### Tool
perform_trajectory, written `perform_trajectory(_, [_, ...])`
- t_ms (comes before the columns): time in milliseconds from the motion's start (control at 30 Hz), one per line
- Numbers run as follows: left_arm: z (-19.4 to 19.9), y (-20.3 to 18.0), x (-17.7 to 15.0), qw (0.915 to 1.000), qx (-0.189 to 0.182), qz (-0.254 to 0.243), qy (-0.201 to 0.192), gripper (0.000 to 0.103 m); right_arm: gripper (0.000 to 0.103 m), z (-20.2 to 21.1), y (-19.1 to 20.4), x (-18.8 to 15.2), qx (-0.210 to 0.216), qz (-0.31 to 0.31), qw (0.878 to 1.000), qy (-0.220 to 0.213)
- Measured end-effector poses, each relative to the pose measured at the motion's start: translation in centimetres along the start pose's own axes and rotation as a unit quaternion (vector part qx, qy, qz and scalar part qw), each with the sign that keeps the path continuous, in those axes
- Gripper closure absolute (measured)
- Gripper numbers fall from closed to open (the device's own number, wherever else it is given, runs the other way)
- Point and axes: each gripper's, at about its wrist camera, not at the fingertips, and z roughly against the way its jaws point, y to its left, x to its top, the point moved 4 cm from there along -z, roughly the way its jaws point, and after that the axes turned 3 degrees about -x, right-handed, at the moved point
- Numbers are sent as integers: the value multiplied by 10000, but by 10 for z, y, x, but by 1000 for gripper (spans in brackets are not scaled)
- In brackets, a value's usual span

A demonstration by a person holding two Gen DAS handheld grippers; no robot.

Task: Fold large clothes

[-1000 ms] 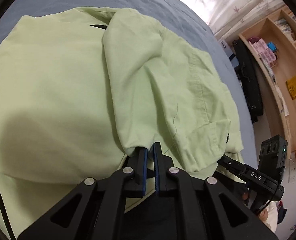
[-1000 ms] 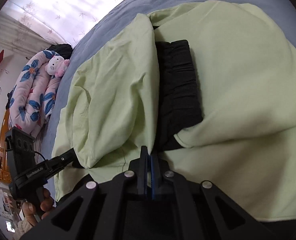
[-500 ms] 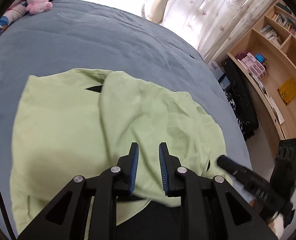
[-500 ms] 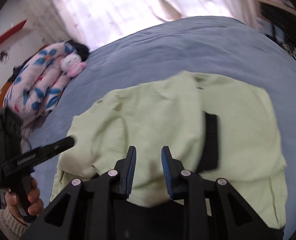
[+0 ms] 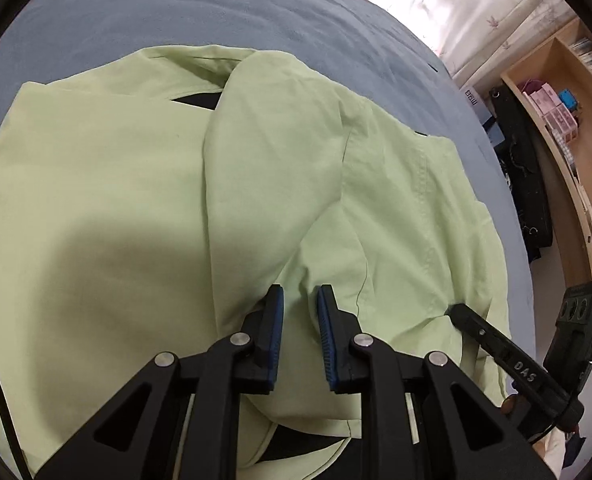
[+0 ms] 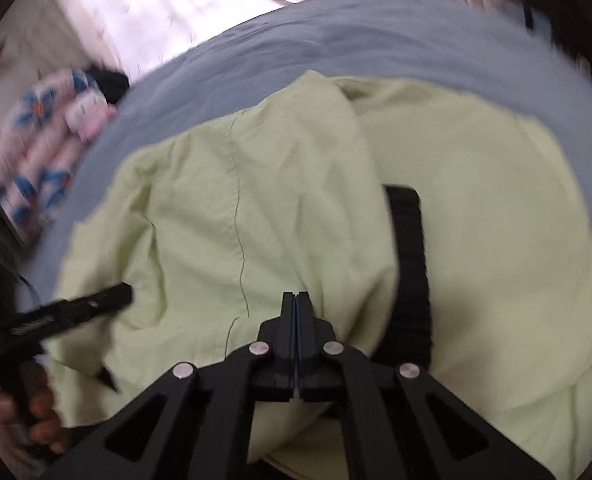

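Left wrist view: left tool (image 5: pixel 299 300) held apart over green shirt (image 5: pixel 136 200); right tool (image 6: pixel 295 300) pressed together, cloth between not discernible. Folded sleeve best pinched at edge, laid flat along shirt centre.

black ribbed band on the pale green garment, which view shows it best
The right wrist view: the black ribbed band runs as a long strip beside the folded flap of the pale green cotton garment, though blurred. The left wrist view shows only small black slivers.
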Motion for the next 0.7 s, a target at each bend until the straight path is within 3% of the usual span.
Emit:
perform_trajectory(200, [10,-9,-3,9997,187,-172,-16,81,100,25,15,-1,35,219,9997,-44])
perform_trajectory(333, [32,-19,-4,9989,376,-261,-138,51,100,46,35,-7,132,351,9992,-99])
perform_trajectory(367, [42,-23,-5,9985,393,-293,-225,48,100,50,38,-8,187,353,9992,-99])
perform_trajectory(700, [152,-45,-35,9948,446,-492,-766,44,100,143,86,-23,547,653,9947,-574])
